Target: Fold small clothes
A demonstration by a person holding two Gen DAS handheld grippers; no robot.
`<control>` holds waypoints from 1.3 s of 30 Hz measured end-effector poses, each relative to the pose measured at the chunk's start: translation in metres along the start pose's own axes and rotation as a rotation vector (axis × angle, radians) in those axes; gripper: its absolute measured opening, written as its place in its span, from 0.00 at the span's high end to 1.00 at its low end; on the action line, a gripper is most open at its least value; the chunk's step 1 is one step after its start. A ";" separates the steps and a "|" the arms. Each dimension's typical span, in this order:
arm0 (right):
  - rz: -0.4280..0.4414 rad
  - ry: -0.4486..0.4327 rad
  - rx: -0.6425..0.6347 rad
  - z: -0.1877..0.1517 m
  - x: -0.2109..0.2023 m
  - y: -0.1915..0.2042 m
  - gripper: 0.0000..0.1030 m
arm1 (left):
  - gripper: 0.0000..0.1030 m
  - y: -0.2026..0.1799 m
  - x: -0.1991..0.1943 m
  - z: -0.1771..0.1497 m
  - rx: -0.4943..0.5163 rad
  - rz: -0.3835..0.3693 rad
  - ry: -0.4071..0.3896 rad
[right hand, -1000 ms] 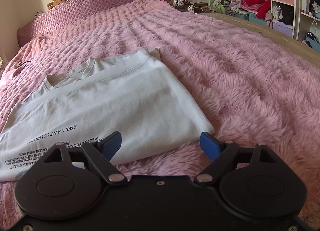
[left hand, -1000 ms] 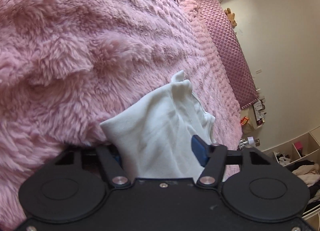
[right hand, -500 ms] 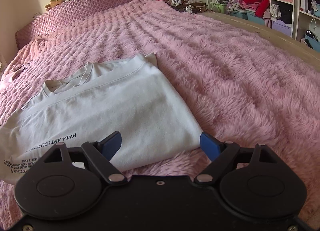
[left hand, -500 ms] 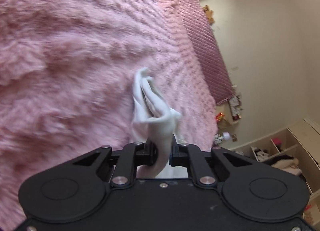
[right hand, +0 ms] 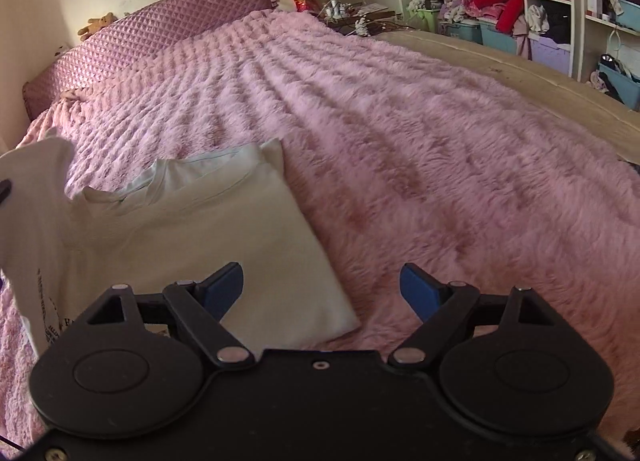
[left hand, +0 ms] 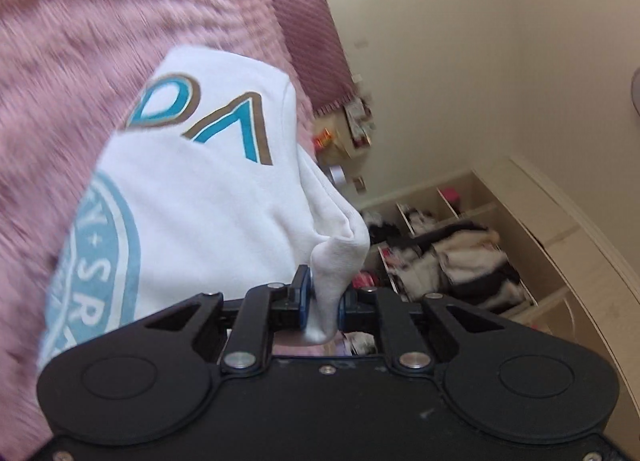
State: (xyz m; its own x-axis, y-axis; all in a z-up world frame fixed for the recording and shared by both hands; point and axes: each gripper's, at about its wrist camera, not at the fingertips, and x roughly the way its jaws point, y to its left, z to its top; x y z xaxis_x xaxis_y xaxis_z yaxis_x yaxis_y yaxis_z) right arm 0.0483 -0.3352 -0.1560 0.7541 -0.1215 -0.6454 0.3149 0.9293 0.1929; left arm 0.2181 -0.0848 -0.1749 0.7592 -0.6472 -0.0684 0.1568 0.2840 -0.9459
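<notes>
Fabric of the white t-shirt [left hand: 192, 213] we are pinching in the left gripper [left hand: 322, 307], lifting it off the bed [right hand: 400, 149] to fold, while our right gripper [right hand: 322, 293] is hanging wide, empty.

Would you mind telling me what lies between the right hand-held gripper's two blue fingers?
The near corner of the folded white T-shirt and bare pink blanket lie below the open right hand-held gripper, seen in the right wrist view.
</notes>
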 end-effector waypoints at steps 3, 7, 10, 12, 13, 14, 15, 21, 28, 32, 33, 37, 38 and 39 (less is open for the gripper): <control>-0.011 -0.003 0.010 0.003 -0.003 -0.012 0.16 | 0.91 0.003 0.032 -0.033 0.010 -0.014 0.104; -0.032 0.006 0.018 0.004 -0.001 -0.023 0.16 | 0.84 0.038 0.082 -0.083 0.042 0.124 0.320; -0.032 0.014 0.030 0.004 0.000 -0.028 0.16 | 0.75 0.057 0.097 -0.103 0.101 0.168 0.376; -0.024 0.007 0.031 0.003 -0.003 -0.030 0.16 | 0.50 0.052 0.098 -0.099 0.083 0.123 0.396; -0.015 0.000 0.030 0.003 -0.004 -0.031 0.16 | 0.33 0.046 0.099 -0.096 0.081 0.101 0.417; -0.006 -0.004 0.032 0.003 -0.004 -0.031 0.16 | 0.28 0.038 0.099 -0.094 0.105 0.097 0.432; 0.008 -0.005 0.035 0.003 -0.004 -0.032 0.16 | 0.21 0.026 0.095 -0.092 0.148 0.101 0.436; 0.132 -0.015 0.007 0.000 -0.005 -0.019 0.16 | 0.13 -0.003 0.051 -0.060 0.264 0.111 0.334; 0.309 0.101 0.059 0.002 0.034 -0.005 0.43 | 0.13 0.030 -0.018 -0.023 0.297 0.272 0.252; 0.295 0.146 0.022 -0.003 0.055 0.012 0.80 | 0.12 0.040 -0.025 -0.018 0.282 0.314 0.249; 0.275 0.145 0.013 -0.003 0.056 0.015 0.89 | 0.12 0.040 -0.023 -0.018 0.277 0.320 0.250; 0.282 0.099 -0.022 0.006 0.043 0.018 0.93 | 0.12 0.037 -0.019 -0.022 0.286 0.326 0.262; 0.286 0.078 -0.030 0.011 0.037 0.018 0.93 | 0.12 0.036 -0.019 -0.022 0.287 0.326 0.264; 0.290 0.054 -0.029 0.016 0.031 0.017 0.95 | 0.11 0.033 -0.018 -0.022 0.287 0.324 0.265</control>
State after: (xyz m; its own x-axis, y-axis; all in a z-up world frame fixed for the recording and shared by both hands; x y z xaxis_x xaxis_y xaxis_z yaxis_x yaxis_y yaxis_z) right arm 0.0861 -0.3285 -0.1606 0.7784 0.1682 -0.6048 0.0737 0.9323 0.3541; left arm 0.1959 -0.0792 -0.2119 0.6173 -0.6404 -0.4569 0.1352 0.6585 -0.7403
